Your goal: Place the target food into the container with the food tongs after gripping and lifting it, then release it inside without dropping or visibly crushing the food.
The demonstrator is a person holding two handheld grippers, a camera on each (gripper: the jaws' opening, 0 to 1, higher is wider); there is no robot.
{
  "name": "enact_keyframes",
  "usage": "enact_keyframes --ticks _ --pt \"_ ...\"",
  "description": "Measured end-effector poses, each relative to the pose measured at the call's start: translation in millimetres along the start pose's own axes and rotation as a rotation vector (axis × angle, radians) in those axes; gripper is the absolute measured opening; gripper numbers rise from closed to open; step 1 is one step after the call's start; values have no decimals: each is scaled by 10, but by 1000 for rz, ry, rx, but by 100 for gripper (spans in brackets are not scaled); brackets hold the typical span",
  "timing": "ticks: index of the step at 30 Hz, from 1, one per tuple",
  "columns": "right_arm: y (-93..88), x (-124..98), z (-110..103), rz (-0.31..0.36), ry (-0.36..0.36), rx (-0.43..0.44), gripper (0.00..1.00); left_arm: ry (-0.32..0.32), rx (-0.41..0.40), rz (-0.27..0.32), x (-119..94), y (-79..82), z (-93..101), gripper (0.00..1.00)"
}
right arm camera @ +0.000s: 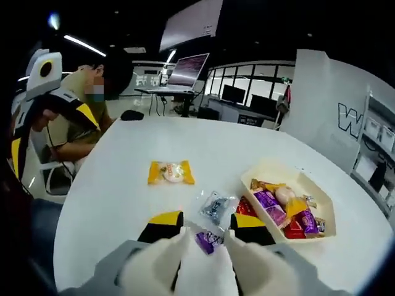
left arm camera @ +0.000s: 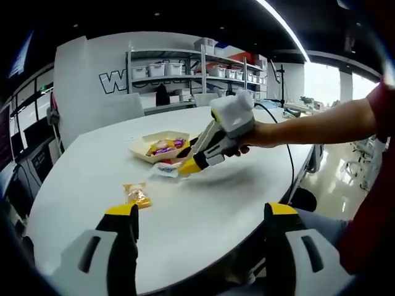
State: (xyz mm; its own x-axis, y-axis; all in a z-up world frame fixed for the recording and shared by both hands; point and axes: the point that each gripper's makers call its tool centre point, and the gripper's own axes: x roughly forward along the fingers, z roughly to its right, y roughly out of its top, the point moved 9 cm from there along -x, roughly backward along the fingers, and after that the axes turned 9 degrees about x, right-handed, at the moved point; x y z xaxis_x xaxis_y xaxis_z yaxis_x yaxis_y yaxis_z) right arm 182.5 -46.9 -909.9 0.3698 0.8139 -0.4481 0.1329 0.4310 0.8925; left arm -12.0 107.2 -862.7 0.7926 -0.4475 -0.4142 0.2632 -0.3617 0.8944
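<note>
A: Tray [right arm camera: 290, 179] sits far right on the table [right arm camera: 123, 185], already holding wrapped snacks. Your right gripper [right arm camera: 207, 237] is low beside it, jaws narrow on a purple packet [right arm camera: 207, 240]. Looks like a light pinch, likely so it doesn't crush.

B: Left gripper [left arm camera: 200, 231]?

A: Jaws wide, holding nothing, parked at the near edge, probably to stay clear of the right one.

B: What's left loose?

A: Yellow packet [right arm camera: 171, 172] lies alone, well apart from the tray. Clear packet [right arm camera: 215, 206] lies just beside your right jaws. You'll need a lift over the tray wall next.
</note>
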Motion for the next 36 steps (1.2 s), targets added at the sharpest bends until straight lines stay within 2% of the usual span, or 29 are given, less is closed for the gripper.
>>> enact_keyframes --ticks 4,14,16,21,24,27,29,31,33,35,36 --pt "-41 -68 -11 -18 -12 -45 25 2 -3 2 -6 0 1 81" --pt "-49 -226 42 -54 -14 20 25 -18 19 8 38 65 70 81" --pt "-30 -256 61 -32 -22 15 25 -20 20 13 38 76 68 81" --pt "-44 -207 116 -39 -24 32 26 -24 28 10 41 86 84 81" --pt "-68 -153 106 -70 -40 30 26 -26 28 11 37 88 86 81" --pt "-22 -122 107 -44 -49 4 26 -17 31 9 13 83 65 81" --pt "-3 -99 135 -51 -71 -18 26 -10 24 13 -11 74 36 81" --pt "2 -90 154 -42 -72 -7 26 -2 21 11 -23 64 27 80" --pt "-36 -66 145 -59 -54 45 26 1 20 11 -29 54 21 80" --pt "-81 -46 146 -58 -56 26 26 0 18 10 -36 46 24 80" --pt "-63 -49 153 -32 -65 32 25 1 18 9 -40 42 24 80"
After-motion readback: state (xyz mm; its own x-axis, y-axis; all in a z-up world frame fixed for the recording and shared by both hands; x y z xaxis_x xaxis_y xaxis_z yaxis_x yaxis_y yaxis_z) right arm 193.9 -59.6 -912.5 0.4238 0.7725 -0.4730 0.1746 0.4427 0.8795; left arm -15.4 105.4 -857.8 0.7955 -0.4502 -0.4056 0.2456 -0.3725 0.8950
